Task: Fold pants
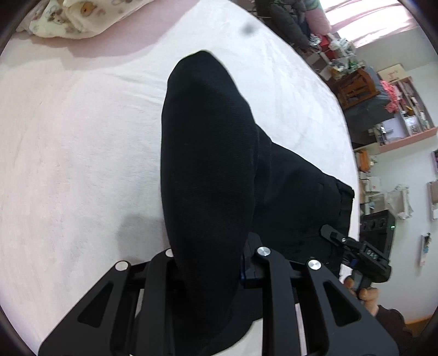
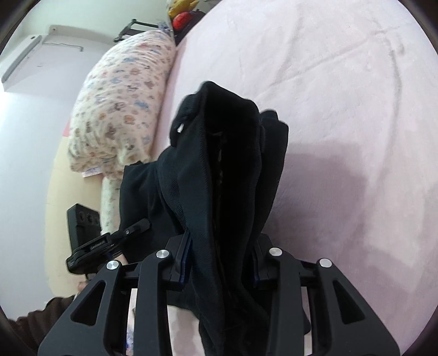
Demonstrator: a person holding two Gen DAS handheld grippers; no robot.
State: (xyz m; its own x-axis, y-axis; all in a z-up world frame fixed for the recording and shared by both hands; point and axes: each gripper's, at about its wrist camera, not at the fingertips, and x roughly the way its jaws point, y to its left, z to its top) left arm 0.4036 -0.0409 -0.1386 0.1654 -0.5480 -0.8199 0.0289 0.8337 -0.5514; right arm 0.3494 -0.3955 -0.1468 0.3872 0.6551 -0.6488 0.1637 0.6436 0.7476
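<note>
Black pants (image 1: 208,164) hang over a pale pink bed (image 1: 68,150). My left gripper (image 1: 210,263) is shut on a thick fold of the black cloth, which rises ahead of it and hides the fingertips. The rest of the pants (image 1: 301,197) drapes to the right toward the other gripper (image 1: 356,252), held in a hand (image 1: 366,295). In the right wrist view my right gripper (image 2: 221,254) is shut on a bunched end of the pants (image 2: 227,164), with a ribbed band (image 2: 189,109) at the top. The left gripper (image 2: 109,241) shows at the lower left.
A bear-print blanket (image 1: 71,19) lies at the bed's far end, seen as a patterned bundle (image 2: 120,109) in the right wrist view. Cluttered shelves (image 1: 397,117) stand past the bed's right edge. A black box (image 2: 82,221) sits beside the bed. An air conditioner (image 2: 22,57) hangs on the wall.
</note>
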